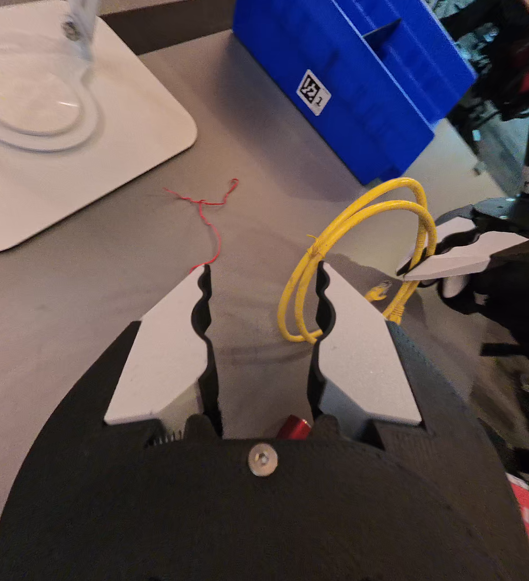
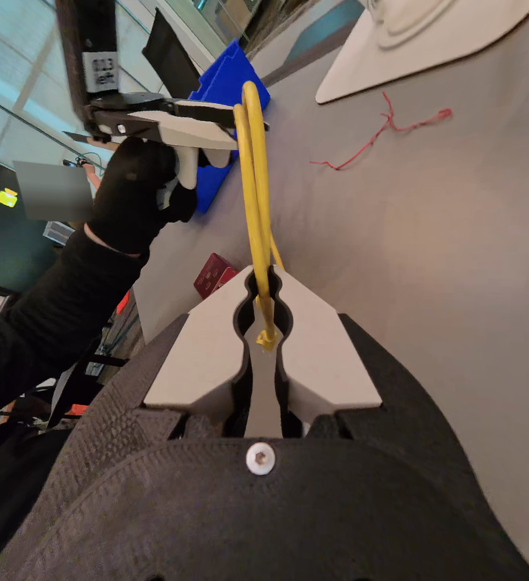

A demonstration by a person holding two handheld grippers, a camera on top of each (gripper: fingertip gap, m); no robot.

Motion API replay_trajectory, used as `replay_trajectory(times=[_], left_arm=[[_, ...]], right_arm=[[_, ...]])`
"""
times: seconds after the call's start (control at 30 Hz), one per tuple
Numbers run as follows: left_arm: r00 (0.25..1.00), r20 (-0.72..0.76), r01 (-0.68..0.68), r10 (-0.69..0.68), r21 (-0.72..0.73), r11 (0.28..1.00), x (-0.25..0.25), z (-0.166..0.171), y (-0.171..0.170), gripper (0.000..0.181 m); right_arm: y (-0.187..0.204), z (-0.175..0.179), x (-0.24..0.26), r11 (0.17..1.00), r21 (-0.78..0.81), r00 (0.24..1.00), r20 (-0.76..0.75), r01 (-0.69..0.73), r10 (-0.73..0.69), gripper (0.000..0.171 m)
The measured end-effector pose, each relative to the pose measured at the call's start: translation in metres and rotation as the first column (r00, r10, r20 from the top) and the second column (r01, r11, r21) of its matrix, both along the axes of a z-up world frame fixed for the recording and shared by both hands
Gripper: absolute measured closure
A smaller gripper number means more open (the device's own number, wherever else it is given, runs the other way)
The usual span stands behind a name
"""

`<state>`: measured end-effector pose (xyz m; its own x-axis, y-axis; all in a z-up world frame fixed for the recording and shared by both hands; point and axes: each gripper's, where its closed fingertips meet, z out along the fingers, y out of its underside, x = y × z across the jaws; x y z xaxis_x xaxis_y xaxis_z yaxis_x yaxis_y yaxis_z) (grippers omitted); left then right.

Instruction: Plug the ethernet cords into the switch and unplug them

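Two handheld tools over a grey table (image 1: 256, 132), seen from a camera on each. Far left in the left wrist view: white rounded pad (image 1: 68, 176) lying flat on the table, blurred clear item resting on it. Just right of the pad: thin red string (image 1: 214, 232), loose and kinked, one end close to the tip of the left tool's near finger. Centre foreground: left tool (image 1: 263, 267), fingers spread wide apart, gripping nothing. Beside its right-hand finger: coiled yellow ethernet cord (image 1: 345, 226), two loops bound by a thin tie, raised off the table, lower curve passing behind that finger; contact between them unclear. Behind, upper centre to right: blue plastic bin (image 1: 351, 88) carrying a small white sticker. Far right: right tool (image 1: 414, 267), entering from the side, fingers clamped on the cord's loops near a connector end.

Right wrist view, left to right: gloved hand (image 2: 137, 195) gripping the left tool (image 2: 244, 138), small dark red box (image 2: 212, 276) at the table edge, then yellow ethernet cord (image 2: 256, 195) pinched at the tips of the right tool (image 2: 264, 273), connector visible between the fingers. No switch seen in either view.
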<state>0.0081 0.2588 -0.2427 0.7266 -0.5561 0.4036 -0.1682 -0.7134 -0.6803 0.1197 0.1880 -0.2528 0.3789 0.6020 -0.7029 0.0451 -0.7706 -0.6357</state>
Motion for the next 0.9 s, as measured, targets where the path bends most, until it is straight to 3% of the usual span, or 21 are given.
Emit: replay_trajectory(times=[0.17,0.23,0.33,0.4,0.53,0.63,0.73,0.83,0.9], left_arm=[[0.991,-0.126,-0.027,0.033,0.05,0.998,-0.02,0.005,-0.017,0.111],[0.989,-0.142,-0.015,0.032,0.117,0.993,-0.02,0.018,-0.028,0.119],[0.988,-0.116,0.121,-0.106,0.132,0.984,0.014,0.029,-0.074,0.13],[0.975,-0.099,0.209,-0.201,0.072,0.975,0.04,0.016,-0.109,0.128],[0.964,0.12,0.241,-0.237,-0.02,0.97,0.074,0.003,-0.144,0.13],[0.946,0.269,0.221,-0.183,-0.118,0.968,0.084,-0.008,-0.146,0.121],[0.898,0.404,0.231,-0.173,-0.099,0.968,0.095,0.002,-0.143,0.125],[0.866,0.46,0.255,-0.198,-0.065,0.965,0.105,0.013,-0.145,0.137],[0.84,0.508,0.23,-0.193,-0.01,0.973,0.107,0.024,-0.142,0.155]], right_arm=[[0.003,-0.009,0.0,0.998,-0.057,0.999,-0.021,0.03,-0.032,0.168],[0.004,-0.008,-0.001,0.997,-0.072,0.998,-0.044,0.039,-0.043,0.168],[0.005,0.001,-0.003,0.993,-0.102,0.991,-0.115,0.05,-0.062,0.168],[0.005,0.008,-0.004,0.991,-0.126,0.983,-0.173,0.045,-0.067,0.168],[0.001,0.027,-0.008,0.988,-0.155,0.95,-0.306,0.018,-0.065,0.168],[-0.002,0.041,-0.01,0.987,-0.16,0.925,-0.373,0.007,-0.067,0.168],[-0.005,0.051,-0.013,0.987,-0.163,0.911,-0.408,-0.001,-0.067,0.168],[-0.007,0.056,-0.016,0.985,-0.173,0.898,-0.434,-0.003,-0.073,0.168],[-0.007,0.057,-0.017,0.984,-0.179,0.893,-0.444,-0.005,-0.076,0.168]])
